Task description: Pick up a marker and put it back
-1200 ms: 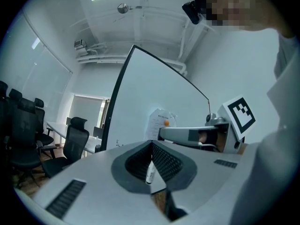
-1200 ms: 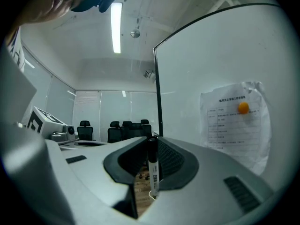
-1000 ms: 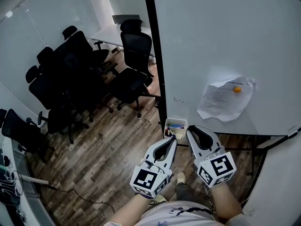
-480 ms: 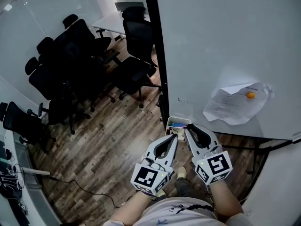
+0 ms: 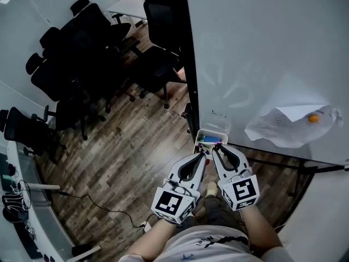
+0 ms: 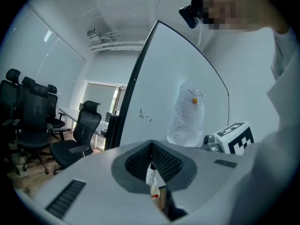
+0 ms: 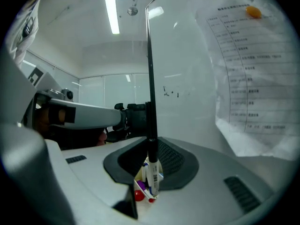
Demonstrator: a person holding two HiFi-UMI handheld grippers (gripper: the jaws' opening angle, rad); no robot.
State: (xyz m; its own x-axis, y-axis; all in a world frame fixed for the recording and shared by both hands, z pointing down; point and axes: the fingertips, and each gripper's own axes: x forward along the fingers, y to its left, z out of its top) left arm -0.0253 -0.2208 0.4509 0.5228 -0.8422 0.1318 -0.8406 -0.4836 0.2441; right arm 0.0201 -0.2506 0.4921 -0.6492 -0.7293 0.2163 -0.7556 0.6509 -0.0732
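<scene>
The right tool (image 5: pixel 214 148) has its jaws closed on a black-capped marker (image 7: pixel 152 175), just above the white tray (image 5: pixel 212 132) of coloured markers at the lower edge of the whiteboard (image 5: pixel 262 48). Just beside it, the left tool (image 5: pixel 203 156), tips pressed together and holding nothing, points at the tray's near corner. A printed sheet (image 5: pixel 283 125) hangs on the board.

Blk-cap wht marker (image 7: pixel 153 179), wht tray (image 5: pixel 221 134)
</scene>
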